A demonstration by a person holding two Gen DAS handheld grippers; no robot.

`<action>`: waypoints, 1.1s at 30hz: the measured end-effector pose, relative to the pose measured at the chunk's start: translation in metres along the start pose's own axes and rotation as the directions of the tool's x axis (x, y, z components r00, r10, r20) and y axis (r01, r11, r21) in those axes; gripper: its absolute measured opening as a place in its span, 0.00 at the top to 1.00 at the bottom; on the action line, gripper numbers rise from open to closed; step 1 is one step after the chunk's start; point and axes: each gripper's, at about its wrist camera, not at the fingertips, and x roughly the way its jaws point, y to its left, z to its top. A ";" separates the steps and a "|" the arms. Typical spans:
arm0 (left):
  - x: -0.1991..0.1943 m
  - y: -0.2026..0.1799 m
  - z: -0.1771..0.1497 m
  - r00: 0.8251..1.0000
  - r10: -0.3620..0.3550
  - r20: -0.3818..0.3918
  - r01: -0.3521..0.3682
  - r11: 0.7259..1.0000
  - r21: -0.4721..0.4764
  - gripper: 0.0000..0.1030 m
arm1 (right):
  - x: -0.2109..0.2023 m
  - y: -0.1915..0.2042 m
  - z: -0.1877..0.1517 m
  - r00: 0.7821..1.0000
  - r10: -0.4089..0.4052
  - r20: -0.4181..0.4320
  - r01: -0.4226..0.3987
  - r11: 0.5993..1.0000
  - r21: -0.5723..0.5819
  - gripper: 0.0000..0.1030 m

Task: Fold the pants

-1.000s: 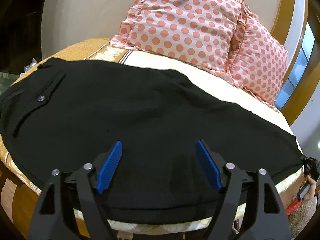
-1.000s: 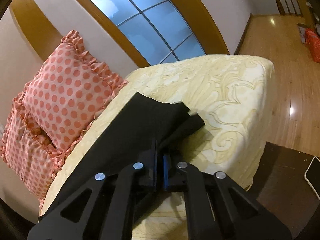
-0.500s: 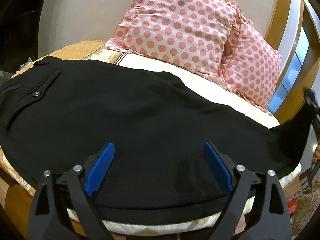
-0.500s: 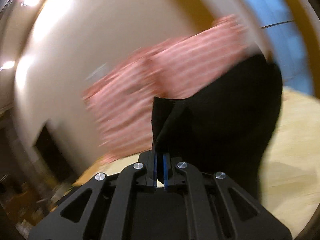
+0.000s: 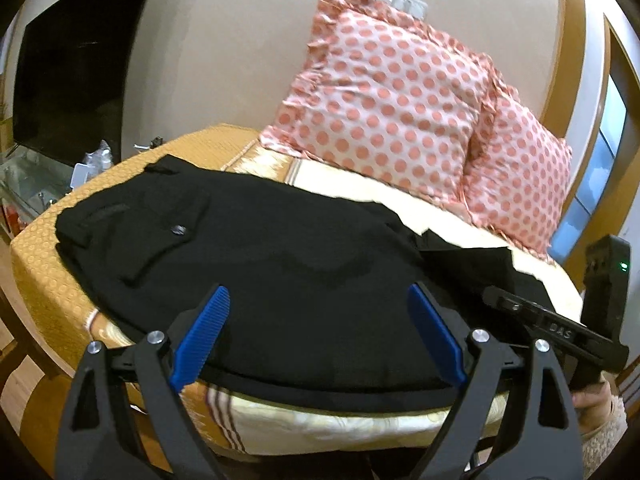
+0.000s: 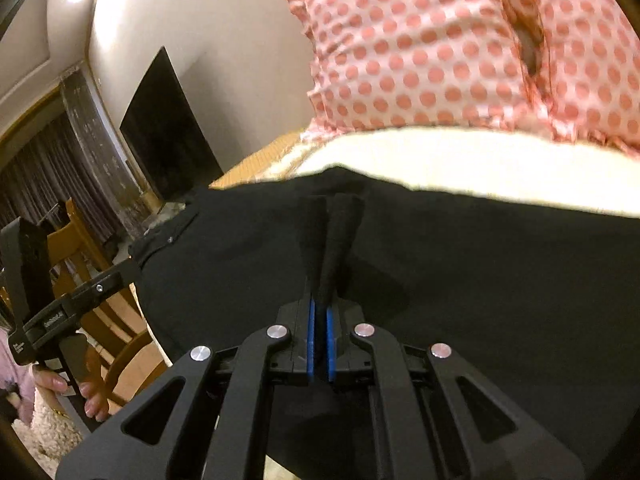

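Black pants (image 5: 280,264) lie flat across the bed, the waist and its button (image 5: 178,230) at the left. My left gripper (image 5: 318,336) is open, hovering over the near edge of the pants with nothing between its blue pads (image 5: 200,336). My right gripper (image 6: 319,312) is shut on a pinched fold of the pants' leg end (image 6: 332,240), held over the spread fabric. In the left wrist view the right gripper (image 5: 490,294) comes in from the right, with the folded-over leg end (image 5: 472,264) in front of it.
Two pink polka-dot pillows (image 5: 384,92) lean on the wall behind the pants. A dark TV screen (image 5: 68,80) and a cluttered glass stand (image 5: 24,184) are at the left. A wooden chair (image 6: 80,240) and a hand (image 6: 86,396) on the left gripper's handle show beside the bed.
My right gripper swung the leg end from the bed's far right over toward the waist. The left gripper drew back a little and its jaws widened.
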 end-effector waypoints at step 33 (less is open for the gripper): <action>-0.025 0.130 0.024 0.991 0.133 0.019 -0.116 0.922 -0.370 0.13 | 0.003 0.041 -0.038 0.985 -0.159 -0.067 0.138 0.960 -0.243 0.33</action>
